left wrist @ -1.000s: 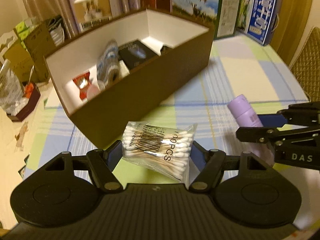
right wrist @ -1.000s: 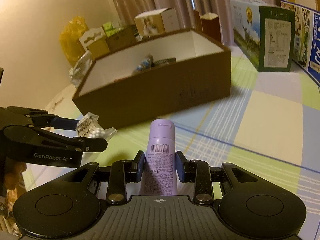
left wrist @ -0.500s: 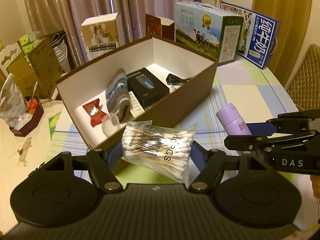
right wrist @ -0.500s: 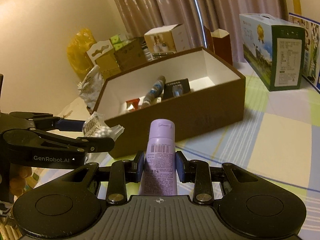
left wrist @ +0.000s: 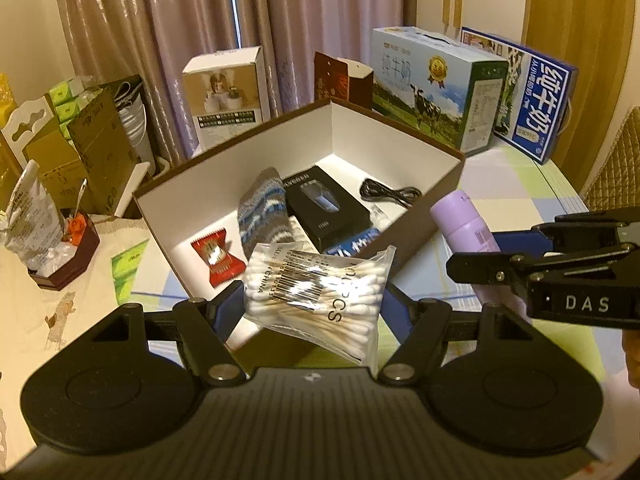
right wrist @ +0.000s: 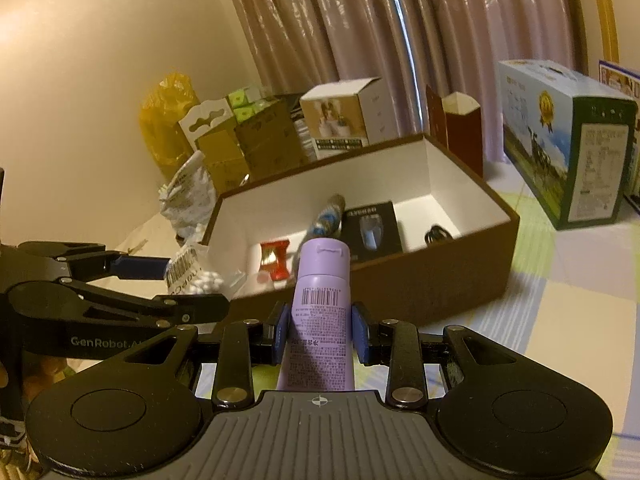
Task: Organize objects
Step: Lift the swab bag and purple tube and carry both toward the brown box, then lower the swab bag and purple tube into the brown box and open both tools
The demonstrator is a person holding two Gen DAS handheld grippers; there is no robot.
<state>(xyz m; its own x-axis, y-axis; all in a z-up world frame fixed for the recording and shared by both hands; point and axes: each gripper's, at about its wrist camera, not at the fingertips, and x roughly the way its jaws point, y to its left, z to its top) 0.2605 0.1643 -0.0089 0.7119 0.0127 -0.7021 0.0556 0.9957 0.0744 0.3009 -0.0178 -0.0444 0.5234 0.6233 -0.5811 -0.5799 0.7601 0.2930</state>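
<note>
Left gripper (left wrist: 310,306) clamps swab bag (left wrist: 316,292), held above the near edge of the box (left wrist: 436,208). Right gripper (right wrist: 320,330) fingers closed on purple bottle (right wrist: 320,304), held just beside the box's near wall. Sock (left wrist: 264,212), candy (left wrist: 216,256), black case (left wrist: 326,210), cable (left wrist: 390,192) inside the box.

A home, likely a dining room. Long curtains (left wrist: 168,40) hang behind a table under a checked cloth (left wrist: 516,184). Milk cartons (left wrist: 436,84) and household boxes (left wrist: 224,92) crowd its far edge.
</note>
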